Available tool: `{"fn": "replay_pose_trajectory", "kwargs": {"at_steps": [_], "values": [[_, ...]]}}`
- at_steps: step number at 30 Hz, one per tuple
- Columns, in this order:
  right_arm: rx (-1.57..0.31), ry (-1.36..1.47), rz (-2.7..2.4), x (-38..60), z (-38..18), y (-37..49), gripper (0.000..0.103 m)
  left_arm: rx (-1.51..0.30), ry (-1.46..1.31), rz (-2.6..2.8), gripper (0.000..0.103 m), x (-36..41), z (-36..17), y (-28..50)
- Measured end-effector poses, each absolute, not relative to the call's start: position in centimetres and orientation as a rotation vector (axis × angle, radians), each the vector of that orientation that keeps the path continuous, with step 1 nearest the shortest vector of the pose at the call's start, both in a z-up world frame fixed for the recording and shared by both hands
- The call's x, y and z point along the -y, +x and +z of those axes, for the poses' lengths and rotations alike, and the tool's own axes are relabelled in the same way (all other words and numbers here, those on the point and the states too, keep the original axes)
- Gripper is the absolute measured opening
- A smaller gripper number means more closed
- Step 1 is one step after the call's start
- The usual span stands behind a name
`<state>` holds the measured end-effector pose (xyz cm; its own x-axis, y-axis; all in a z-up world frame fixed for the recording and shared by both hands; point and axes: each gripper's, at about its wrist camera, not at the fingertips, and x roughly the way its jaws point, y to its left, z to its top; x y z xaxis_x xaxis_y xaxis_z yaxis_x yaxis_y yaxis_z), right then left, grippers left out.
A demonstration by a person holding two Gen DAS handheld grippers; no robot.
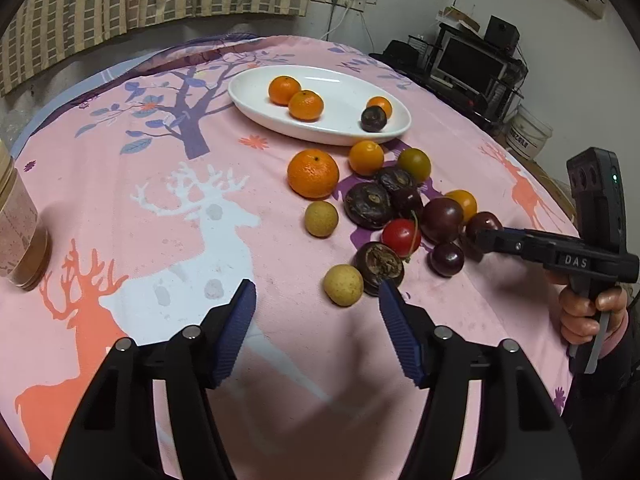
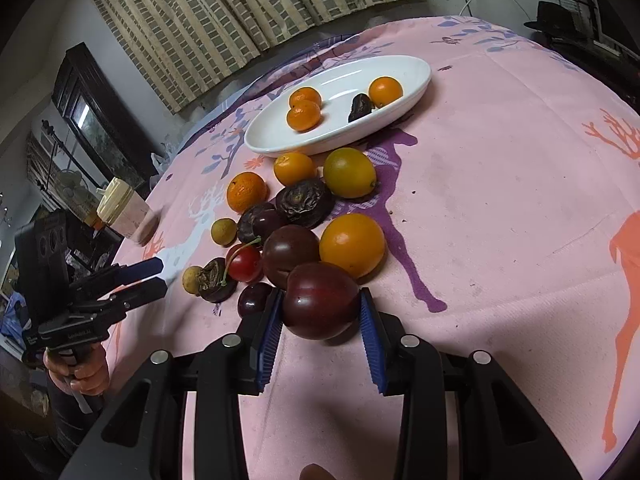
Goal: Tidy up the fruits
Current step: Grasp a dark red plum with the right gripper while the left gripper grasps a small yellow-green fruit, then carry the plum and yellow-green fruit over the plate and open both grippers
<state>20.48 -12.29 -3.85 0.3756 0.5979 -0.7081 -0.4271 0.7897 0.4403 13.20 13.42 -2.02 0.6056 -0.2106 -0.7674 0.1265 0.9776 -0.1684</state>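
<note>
A white oval plate [image 1: 340, 94] [image 2: 400, 66] at the far side of the table holds three small oranges and one dark fruit [image 1: 373, 119]. In front of it lies a loose heap of fruit: a large orange [image 1: 313, 173], several dark plums, a red cherry tomato [image 1: 401, 235] and two pale longans [image 1: 343, 284]. My right gripper [image 2: 320, 306] is shut on a dark red plum [image 2: 320, 300] at the near edge of the heap; it also shows in the left wrist view [image 1: 486, 236]. My left gripper [image 1: 318, 300] is open and empty, just short of the nearest longan.
A jar with a cream lid [image 1: 16, 216] [image 2: 124, 210] stands at the table's left edge. The table carries a pink deer-print cloth [image 1: 180, 220]. A monitor stand [image 1: 472, 64] and a white bucket [image 1: 528, 132] stand beyond the table's right side.
</note>
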Motion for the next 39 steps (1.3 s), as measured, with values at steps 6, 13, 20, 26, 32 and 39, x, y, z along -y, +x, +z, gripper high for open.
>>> {"fn": "replay_pose_trajectory", "kwargs": {"at_steps": [6, 13, 20, 26, 32, 39], "values": [[-0.982, 0.202, 0.655, 12.4, -3.9, 20.4, 0.038, -0.908, -0.076, -0.217, 0.057, -13.0, -2.2, 13.1], [-0.991, 0.212, 0.670, 12.4, -4.0, 20.5, 0.038, -0.944, -0.043, -0.219, 0.050, -12.3, -3.3, 14.0], [-1.001, 0.217, 0.701, 12.2, -4.1, 20.6, 0.038, -0.960, 0.008, -0.258, 0.032, -10.8, -4.0, 15.0], [-1.006, 0.192, 0.704, 11.8, -4.1, 20.5, 0.038, -0.942, 0.057, -0.248, 0.025, -10.1, -3.9, 14.7], [-0.969, 0.175, 0.693, 12.0, -3.4, 20.2, 0.038, -0.892, -0.025, -0.244, 0.025, -11.5, -2.3, 14.2], [-0.878, 0.140, 0.706, 11.7, 0.9, 22.5, 0.038, -0.817, -0.089, -0.270, 0.024, -12.3, 2.0, 16.3]]}}
